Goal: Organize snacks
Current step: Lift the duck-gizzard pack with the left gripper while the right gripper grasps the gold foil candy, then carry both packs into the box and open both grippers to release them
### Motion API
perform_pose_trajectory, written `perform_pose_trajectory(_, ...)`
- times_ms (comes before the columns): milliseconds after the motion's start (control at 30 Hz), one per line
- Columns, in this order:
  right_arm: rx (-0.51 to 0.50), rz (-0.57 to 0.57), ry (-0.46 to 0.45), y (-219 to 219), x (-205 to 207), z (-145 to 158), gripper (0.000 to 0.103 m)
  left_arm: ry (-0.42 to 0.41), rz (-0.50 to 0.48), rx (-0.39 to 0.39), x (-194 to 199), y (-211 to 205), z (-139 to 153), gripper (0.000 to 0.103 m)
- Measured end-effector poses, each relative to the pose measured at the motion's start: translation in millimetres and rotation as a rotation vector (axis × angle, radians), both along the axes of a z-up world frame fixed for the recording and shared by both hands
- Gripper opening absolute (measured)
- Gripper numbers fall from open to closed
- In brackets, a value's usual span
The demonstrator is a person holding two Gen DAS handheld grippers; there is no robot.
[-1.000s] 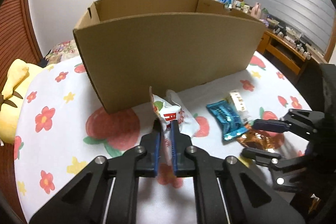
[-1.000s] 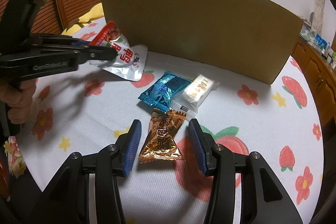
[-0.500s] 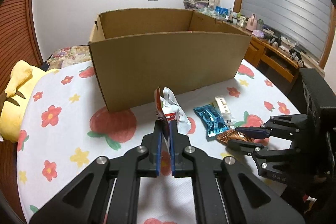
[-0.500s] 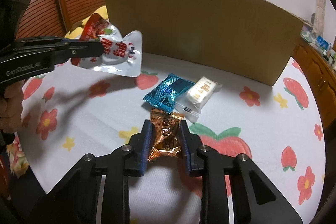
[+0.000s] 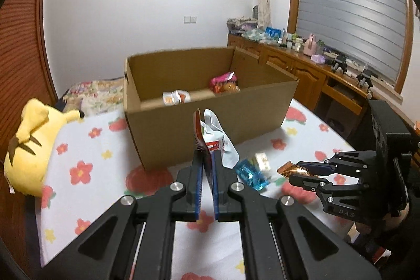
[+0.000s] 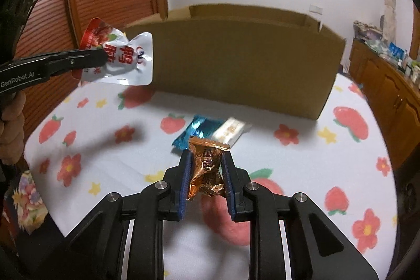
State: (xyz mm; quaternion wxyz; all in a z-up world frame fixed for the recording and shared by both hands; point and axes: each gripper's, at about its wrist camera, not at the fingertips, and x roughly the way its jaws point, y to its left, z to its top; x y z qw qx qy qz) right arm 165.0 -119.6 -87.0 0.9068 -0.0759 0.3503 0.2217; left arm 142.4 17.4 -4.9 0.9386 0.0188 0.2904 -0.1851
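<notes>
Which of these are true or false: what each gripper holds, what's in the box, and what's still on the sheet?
1. The left gripper is shut on the white-and-red pouch. True.
2. The right gripper is empty. False: it clamps the copper-foil snack.
3. The cardboard box is empty. False: two packets lie inside.
4. The blue packet lies on the flowered sheet. True.
</notes>
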Motion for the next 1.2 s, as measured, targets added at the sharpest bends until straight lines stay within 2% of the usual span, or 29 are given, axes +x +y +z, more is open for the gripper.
perform_pose_trajectory(167,0.018,-0.002,-0.050,-10,-3,27,0.022,-0.050,-0.004,-0.001,-2,-4,24,0.003)
perform_pose_trajectory(567,0.021,0.006,-0.146,-12,8,76,0.022,-0.096,0.001,0.022,18,-8,48,0.003)
perform_pose_trajectory(967,0.023,0.027,-0.195,-5,54,106,0.022,-0.086,0.074,0.034,55,12,53,0.003)
perform_pose_trajectory(1200,0.007,0.003,-0.185,-1,88,108,0.022,-0.064,0.095,0.032,79,22,46,0.003)
